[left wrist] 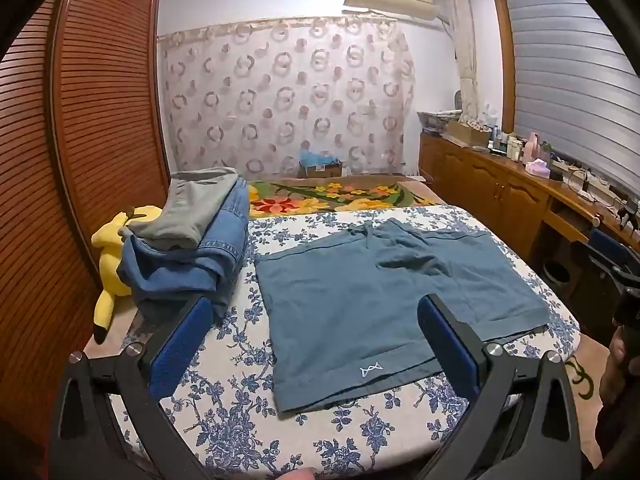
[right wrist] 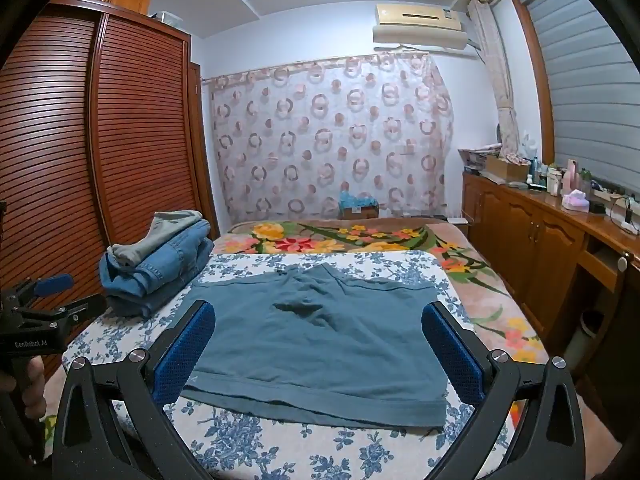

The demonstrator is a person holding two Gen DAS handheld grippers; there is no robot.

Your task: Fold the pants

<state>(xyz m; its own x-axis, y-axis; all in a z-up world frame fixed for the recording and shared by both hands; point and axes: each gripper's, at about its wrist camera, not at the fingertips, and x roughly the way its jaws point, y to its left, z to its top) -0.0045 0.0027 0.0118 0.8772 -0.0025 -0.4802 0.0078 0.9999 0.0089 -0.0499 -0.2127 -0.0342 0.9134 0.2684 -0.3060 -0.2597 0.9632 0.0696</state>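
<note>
Teal-blue shorts lie spread flat on the blue-flowered sheet, waistband with drawstring at the far end, leg hems toward me. A small white logo sits near the front hem. In the right wrist view the same shorts fill the middle of the bed. My left gripper hovers open above the front edge of the shorts, nothing between its blue pads. My right gripper is open too, held over the near hem, touching nothing. The left gripper also shows at the left edge of the right wrist view.
A stack of folded clothes, grey over denim, stands on the bed's left side. A yellow plush toy lies beside it near the slatted wardrobe. A flowered blanket covers the far end. A wooden cabinet with clutter runs along the right.
</note>
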